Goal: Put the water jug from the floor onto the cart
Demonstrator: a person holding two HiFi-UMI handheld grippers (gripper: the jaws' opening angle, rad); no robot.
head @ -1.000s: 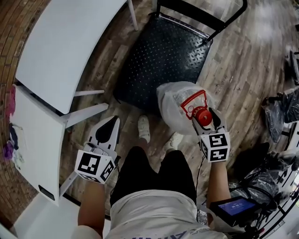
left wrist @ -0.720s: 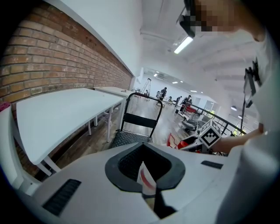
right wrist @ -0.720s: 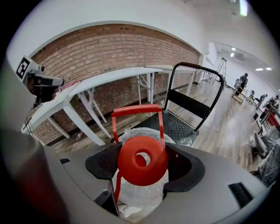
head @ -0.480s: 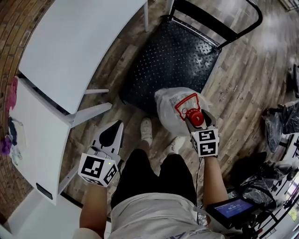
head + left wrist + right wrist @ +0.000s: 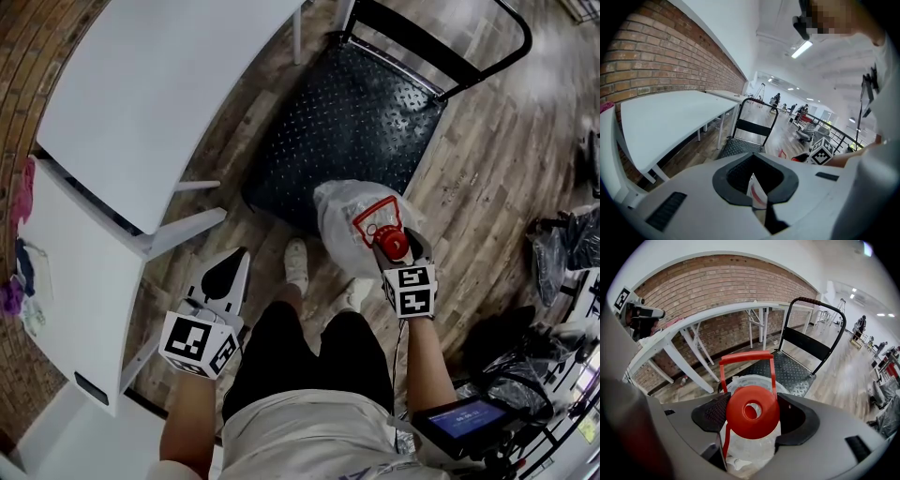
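The water jug (image 5: 349,220) is clear, wrapped in plastic film, with a red cap (image 5: 393,244) and a raised red handle (image 5: 377,214). My right gripper (image 5: 392,242) is shut on its cap from above. The jug hangs at the near edge of the black cart deck (image 5: 347,112). In the right gripper view the cap (image 5: 752,411) sits pressed between both black pads, with the cart (image 5: 787,371) just beyond. My left gripper (image 5: 240,255) is shut and holds nothing, low on the left beside the person's leg. The left gripper view shows the cart (image 5: 740,147) ahead.
White tables (image 5: 159,94) stand left of the cart, along a brick wall (image 5: 717,287). The cart's black push handle (image 5: 441,42) rises at its far end. The person's shoes (image 5: 293,261) are just behind the jug. Dark bags (image 5: 562,225) and a screen (image 5: 464,417) lie right.
My right gripper has come down with the jug and stands nearer the cart's near edge. The left gripper has drifted slightly and stays shut.
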